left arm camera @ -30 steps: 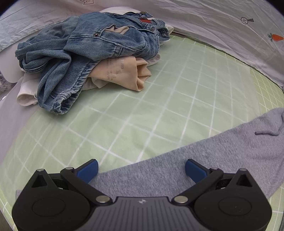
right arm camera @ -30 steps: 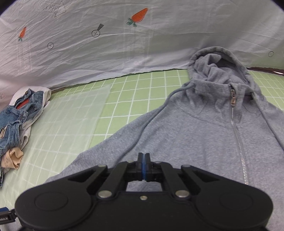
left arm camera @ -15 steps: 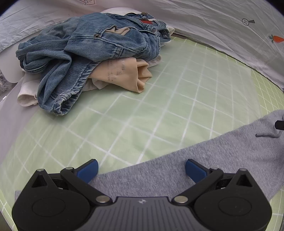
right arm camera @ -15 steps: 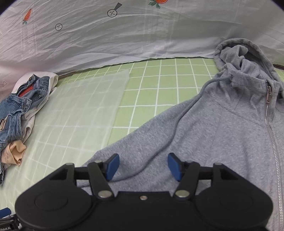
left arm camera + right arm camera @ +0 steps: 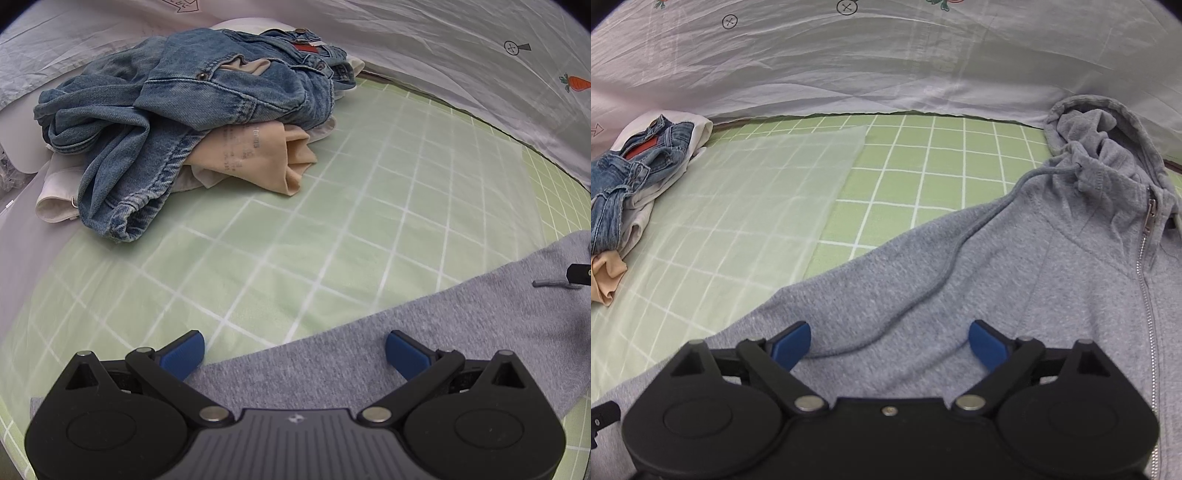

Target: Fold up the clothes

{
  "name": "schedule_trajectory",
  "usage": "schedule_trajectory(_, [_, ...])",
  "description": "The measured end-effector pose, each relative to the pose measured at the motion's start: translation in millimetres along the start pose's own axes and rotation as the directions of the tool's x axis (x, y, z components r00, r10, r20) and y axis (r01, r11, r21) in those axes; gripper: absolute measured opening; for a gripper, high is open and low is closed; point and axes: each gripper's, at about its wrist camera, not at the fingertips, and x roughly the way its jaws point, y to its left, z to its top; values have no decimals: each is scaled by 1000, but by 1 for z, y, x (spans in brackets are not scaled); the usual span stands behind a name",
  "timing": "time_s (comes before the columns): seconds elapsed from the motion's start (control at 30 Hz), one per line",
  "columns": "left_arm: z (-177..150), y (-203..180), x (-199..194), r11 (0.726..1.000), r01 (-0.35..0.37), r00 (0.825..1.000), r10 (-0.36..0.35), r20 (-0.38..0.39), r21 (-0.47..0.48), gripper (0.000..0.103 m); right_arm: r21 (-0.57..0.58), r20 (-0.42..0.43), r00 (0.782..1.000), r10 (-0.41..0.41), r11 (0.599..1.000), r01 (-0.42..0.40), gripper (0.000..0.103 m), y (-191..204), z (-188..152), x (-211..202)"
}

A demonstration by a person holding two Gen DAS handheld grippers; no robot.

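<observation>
A grey zip hoodie [image 5: 1034, 266] lies flat on the green grid mat [image 5: 923, 177], hood at the far right, drawstring trailing across its chest. My right gripper [image 5: 890, 345] is open and empty, low over the hoodie's shoulder and sleeve, with the drawstring end between its fingers. The hoodie's sleeve [image 5: 424, 332] runs across the left wrist view. My left gripper [image 5: 295, 350] is open and empty just above the sleeve's edge.
A heap of blue denim jeans [image 5: 192, 110] and beige and white garments [image 5: 266, 158] lies at the mat's far left; it also shows in the right wrist view [image 5: 631, 173]. A translucent sheet [image 5: 746, 206] covers part of the mat. A white printed cloth [image 5: 886, 66] rises behind.
My right gripper went from shut to wide open and shifted left toward the sleeve. My left gripper stayed open and moved slightly; the right gripper's tip now shows at its right edge.
</observation>
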Motion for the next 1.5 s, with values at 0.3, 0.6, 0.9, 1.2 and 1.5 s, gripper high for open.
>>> schedule_trajectory(0.3, [0,0,0,1000,-2,1000,2,7,-3,103,-115,31,1000,4,993,0,9,-2,3,-7])
schedule_trajectory(0.6, [-1,0,0,1000,-1,1000,1,12,-1,103,-90,95,995,-2,996,10,3,-27,11,-29])
schedule_trajectory(0.9, [-1,0,-1,1000,0,1000,0,9,0,103,70,145,986,-84,995,75,3,-96,8,-69])
schedule_trajectory(1.2, [0,-1,1,1000,-4,1000,4,3,-4,103,189,126,967,-221,962,195,4,-169,-24,-107])
schedule_trajectory(1.5, [4,-1,3,1000,-6,999,6,-35,-7,103,203,-13,975,-222,954,220,4,-169,-76,-88])
